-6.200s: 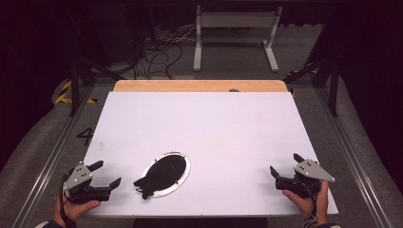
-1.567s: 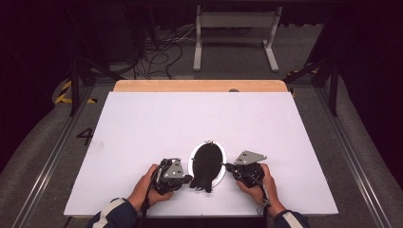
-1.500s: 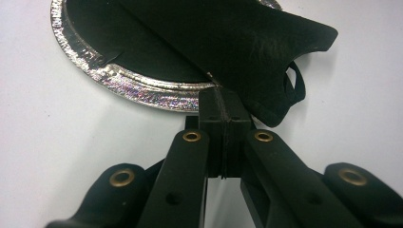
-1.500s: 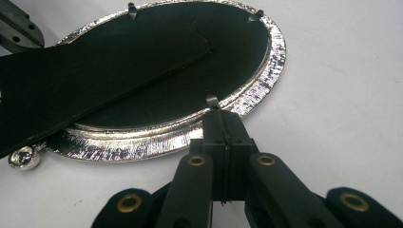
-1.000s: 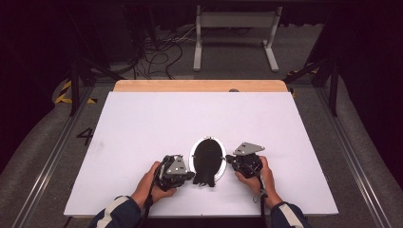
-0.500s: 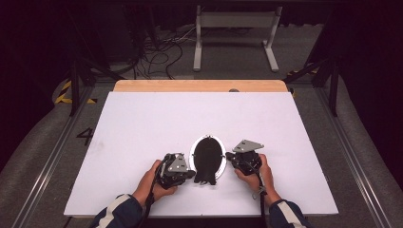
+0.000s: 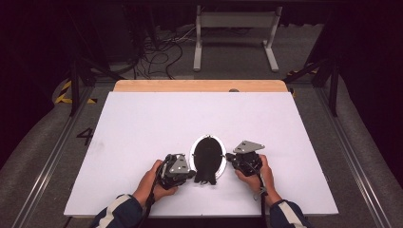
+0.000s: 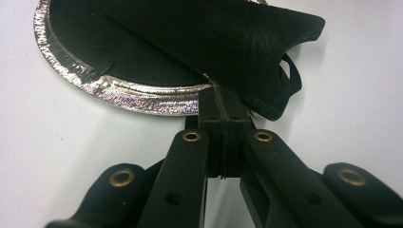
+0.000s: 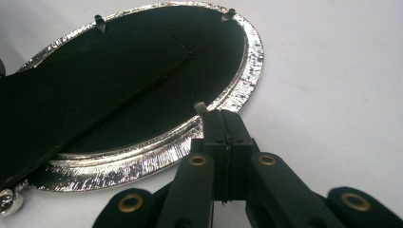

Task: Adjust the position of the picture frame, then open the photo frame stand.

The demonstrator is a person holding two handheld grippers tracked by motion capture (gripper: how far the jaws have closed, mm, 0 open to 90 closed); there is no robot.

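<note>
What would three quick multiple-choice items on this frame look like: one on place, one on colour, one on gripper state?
1. Where does the oval frame lie?
A. between the two grippers
B. at the table's far edge
C. on the floor

2. What colour is the frame's rim?
A. red
B. silver
C. green

3. How do the left gripper jaws stand?
A. wide open
B. off the table
C. shut at the rim

Key: 1 A, the high view shows a gripper on each side of it. 2 B, the rim glints silver around the black back panel. 3 C, the jaws meet against the rim.
</note>
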